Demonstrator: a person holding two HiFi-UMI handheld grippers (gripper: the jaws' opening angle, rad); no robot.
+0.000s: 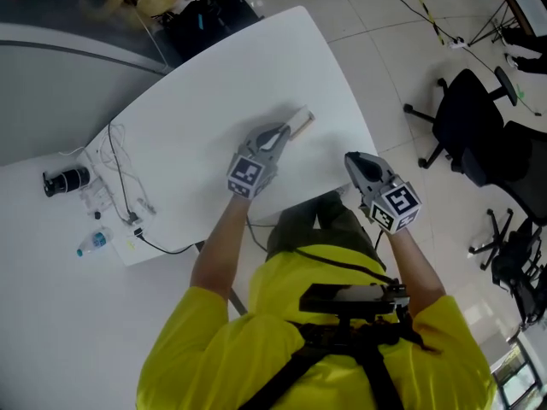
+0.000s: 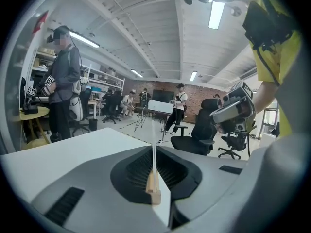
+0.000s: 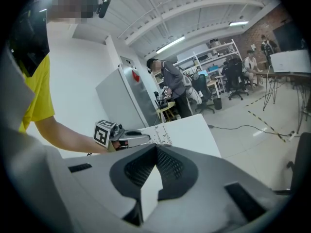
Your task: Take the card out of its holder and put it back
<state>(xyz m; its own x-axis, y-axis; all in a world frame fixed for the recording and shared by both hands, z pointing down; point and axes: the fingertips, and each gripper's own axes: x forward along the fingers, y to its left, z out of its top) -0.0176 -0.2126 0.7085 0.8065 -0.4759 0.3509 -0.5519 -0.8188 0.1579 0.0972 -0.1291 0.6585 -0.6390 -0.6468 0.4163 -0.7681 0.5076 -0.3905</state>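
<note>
A small wooden holder [image 1: 302, 124] lies on the white table [image 1: 214, 84], just past the tips of my left gripper [image 1: 289, 133]. In the left gripper view the thin white card [image 2: 154, 157] stands edge-on in the holder [image 2: 153, 192], and the left gripper [image 2: 154, 149] is shut on the card. The right gripper view shows the card [image 3: 161, 134] sticking out beyond the left gripper [image 3: 141, 139]. My right gripper [image 1: 350, 159] hovers over the table's near right edge, apart from the card. Its jaws [image 3: 156, 148] are shut with nothing between them.
At the table's left end lie loose cables [image 1: 120, 182], a black cylinder [image 1: 67, 180] and a small water bottle [image 1: 92, 243]. Black office chairs [image 1: 466, 126] stand on the floor to the right. People stand and sit in the room behind.
</note>
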